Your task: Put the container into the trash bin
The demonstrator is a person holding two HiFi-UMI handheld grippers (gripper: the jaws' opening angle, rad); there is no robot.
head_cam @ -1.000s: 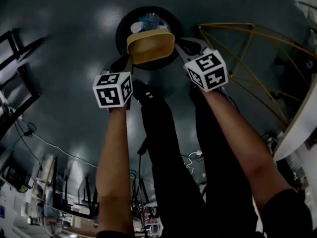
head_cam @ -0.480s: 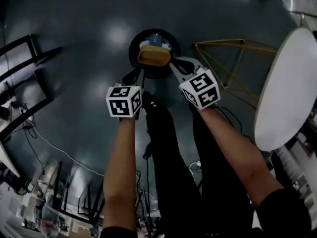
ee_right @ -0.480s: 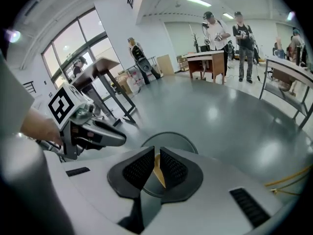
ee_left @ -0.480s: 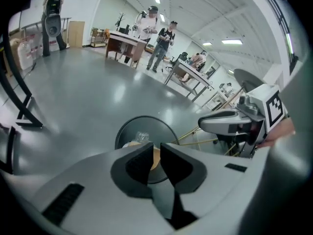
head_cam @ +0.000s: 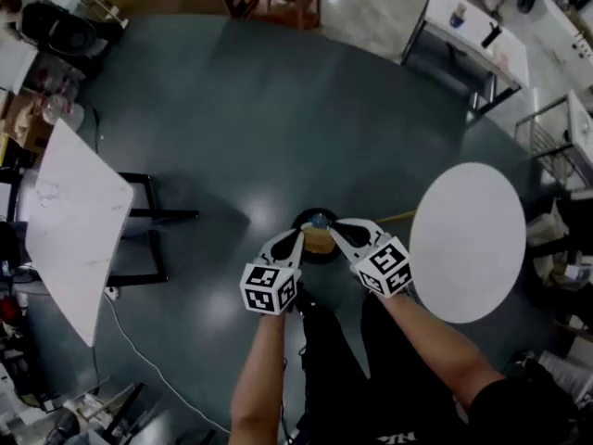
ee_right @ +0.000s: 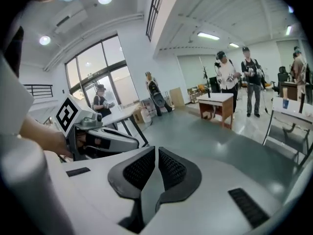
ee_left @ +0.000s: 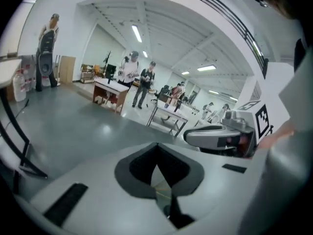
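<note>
The tan container point(head_cam: 319, 241) lies in the mouth of the round black trash bin point(head_cam: 304, 219) on the dark floor, far below me, on top of other rubbish. Both grippers are held high above it, side by side. My left gripper point(head_cam: 296, 238) point(ee_left: 156, 148) is closing, its dark pads meeting at the tips with nothing between them. My right gripper point(head_cam: 335, 228) point(ee_right: 156, 152) is shut too, a hairline slit between its ribbed pads, and it holds nothing. Each gripper view looks out level across the hall and shows the other gripper at its edge.
A round white table point(head_cam: 468, 239) stands right of the bin, with a yellow wire frame point(head_cam: 400, 217) beside it. On the left are a white rectangular table point(head_cam: 79, 216) and a black chair frame point(head_cam: 148, 239). Several people stand by tables far across the hall point(ee_left: 142, 80).
Both grippers rose far up from the bin's rim, and the bin now looks small. The container stayed in the bin.
</note>
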